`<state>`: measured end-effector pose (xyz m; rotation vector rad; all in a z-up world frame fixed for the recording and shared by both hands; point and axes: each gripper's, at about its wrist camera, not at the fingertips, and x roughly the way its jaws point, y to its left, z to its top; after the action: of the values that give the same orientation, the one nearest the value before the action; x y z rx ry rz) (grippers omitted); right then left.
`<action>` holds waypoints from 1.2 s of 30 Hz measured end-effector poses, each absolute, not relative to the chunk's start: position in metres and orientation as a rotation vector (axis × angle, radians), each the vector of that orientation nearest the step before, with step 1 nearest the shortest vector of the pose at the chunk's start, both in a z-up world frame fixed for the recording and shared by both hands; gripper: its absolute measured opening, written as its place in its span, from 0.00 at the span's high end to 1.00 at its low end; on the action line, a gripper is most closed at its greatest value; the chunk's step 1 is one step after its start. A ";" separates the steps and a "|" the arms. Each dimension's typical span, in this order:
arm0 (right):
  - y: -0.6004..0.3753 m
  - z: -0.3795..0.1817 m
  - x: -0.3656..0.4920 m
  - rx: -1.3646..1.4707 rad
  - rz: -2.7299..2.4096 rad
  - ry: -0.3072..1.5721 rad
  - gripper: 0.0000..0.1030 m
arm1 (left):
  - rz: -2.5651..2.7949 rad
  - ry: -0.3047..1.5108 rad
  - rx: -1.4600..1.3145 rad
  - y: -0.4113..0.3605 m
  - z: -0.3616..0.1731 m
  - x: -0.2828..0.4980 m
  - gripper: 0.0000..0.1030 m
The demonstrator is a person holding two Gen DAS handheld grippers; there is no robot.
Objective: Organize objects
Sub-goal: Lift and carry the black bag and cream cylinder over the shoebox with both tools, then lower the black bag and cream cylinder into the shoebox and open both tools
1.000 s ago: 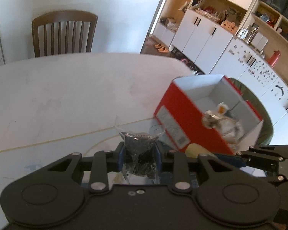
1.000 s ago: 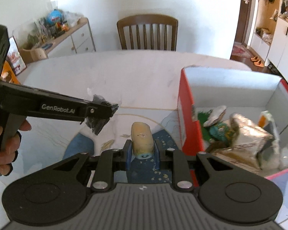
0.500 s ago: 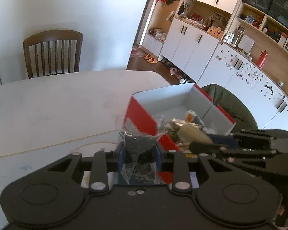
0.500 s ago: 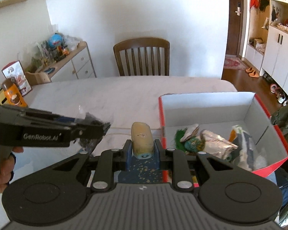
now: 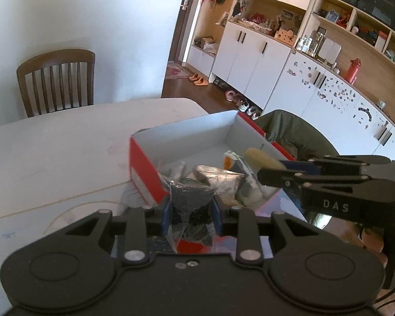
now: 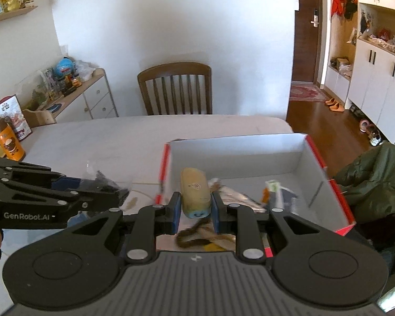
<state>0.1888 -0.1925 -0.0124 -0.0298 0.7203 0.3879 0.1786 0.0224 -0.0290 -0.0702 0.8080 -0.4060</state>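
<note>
Setting: pale dining table (image 6: 97, 142), with a wooden chair (image 6: 175, 89) behind it, white cupboards (image 5: 252, 63) along the wall and a green jacket (image 6: 374, 181) draped just beside the box.
Task's things: a yellowish soft roll (image 6: 195, 194) and a clear bag of dark bits (image 5: 191, 208), both carried off the table.
Right gripper (image 6: 195, 212): closed on the roll, which is pinched upright between the blue pads and held over the near left part of the box.
Left gripper (image 5: 191, 218): clamped on the clear bag; it is held at the near red wall of the box, and whether it is already past the rim cannot be told.
Box (image 6: 239, 155): red outside, white inside, open at the top, resting on the table.
Contents: crinkled foil and plastic packets (image 5: 223, 176) are heaped at the near end; the far end is bare. Exact items cannot be told.
Step in hand: both things are judged to be in transit to the box, not yet released.
Next move: each thing should be lowered inside the walls, the roll towards the bare floor, before the jaws are opened; the two grippers must be kept apart.
Risk: the limp bag could be caught on the rim.
</note>
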 end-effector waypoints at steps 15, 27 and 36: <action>-0.262 -0.045 0.230 -0.056 0.349 0.754 0.80 | -0.380 0.891 -0.046 -0.045 -0.071 0.213 0.71; -0.289 -0.080 0.274 -0.047 0.309 0.816 0.80 | -0.420 0.926 0.004 -0.097 -0.086 0.240 0.71; -0.292 -0.105 0.285 -0.045 0.309 0.868 0.80 | -0.417 0.975 0.040 -0.115 -0.108 0.255 0.71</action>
<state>0.2848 -0.2923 -0.1049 -0.0451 0.8682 0.3089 0.2551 -0.1152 -0.1082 0.0403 0.9753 -0.4166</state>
